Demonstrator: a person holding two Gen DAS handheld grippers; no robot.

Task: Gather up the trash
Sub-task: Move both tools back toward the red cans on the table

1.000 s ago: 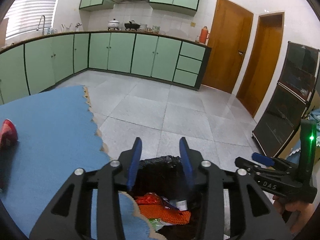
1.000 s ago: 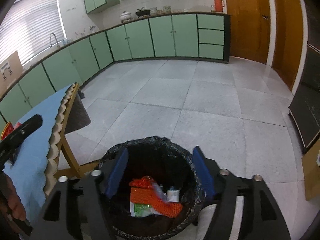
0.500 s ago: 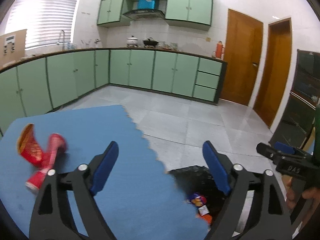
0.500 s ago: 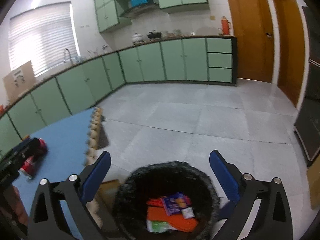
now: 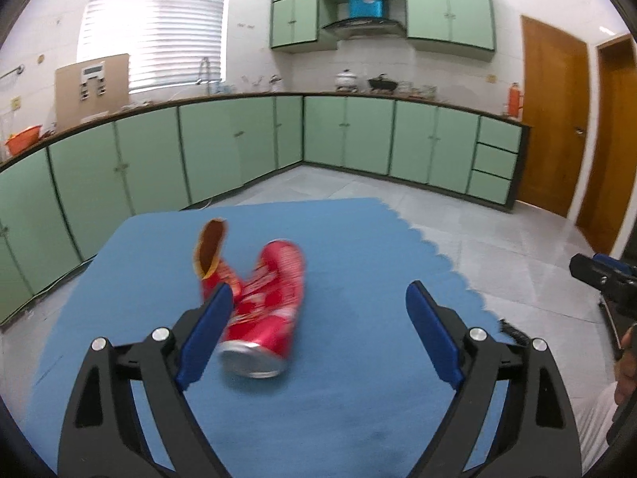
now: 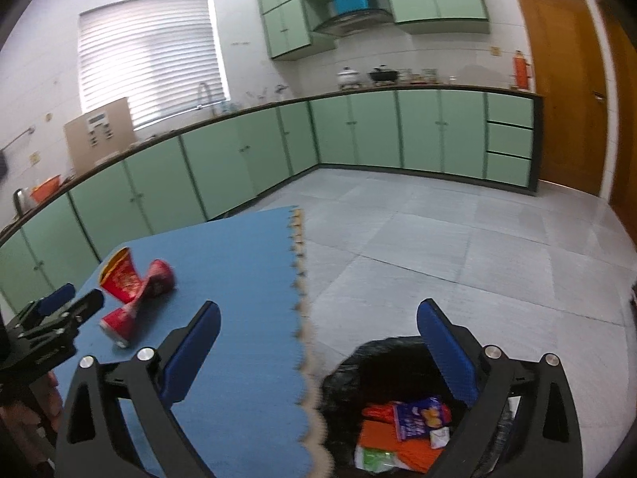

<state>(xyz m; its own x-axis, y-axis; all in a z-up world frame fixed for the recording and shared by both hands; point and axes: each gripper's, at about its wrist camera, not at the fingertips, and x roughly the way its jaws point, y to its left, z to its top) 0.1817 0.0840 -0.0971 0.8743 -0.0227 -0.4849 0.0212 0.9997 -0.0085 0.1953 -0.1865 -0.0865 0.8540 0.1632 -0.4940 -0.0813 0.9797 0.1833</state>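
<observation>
A red drink can [image 5: 266, 310] lies on its side on the blue table mat [image 5: 358, 239], silver end toward me. A red paper cup [image 5: 211, 257] leans against it, mouth up. My left gripper [image 5: 318, 298] hovers just above them, open and empty, its left finger [image 5: 205, 330] in front of the can. In the right wrist view the can [image 6: 153, 285] and cup [image 6: 121, 279] sit at left. My right gripper [image 6: 318, 314] is open and empty over the table edge and the black-bagged bin [image 6: 350, 362], which holds a blue packet [image 6: 418, 418] and orange wrappers.
Green cabinets [image 5: 358, 139] run along the far walls, with wooden doors [image 5: 553, 127] at right. Grey tiled floor [image 6: 438, 239] lies beyond the table's scalloped edge. A hand [image 5: 627, 362] holds the right gripper at the left view's right edge.
Both grippers swung left and up from over the bin toward the table, and their jaws spread wide. A blue packet now lies on top of the bin's trash. Can and cup came into view.
</observation>
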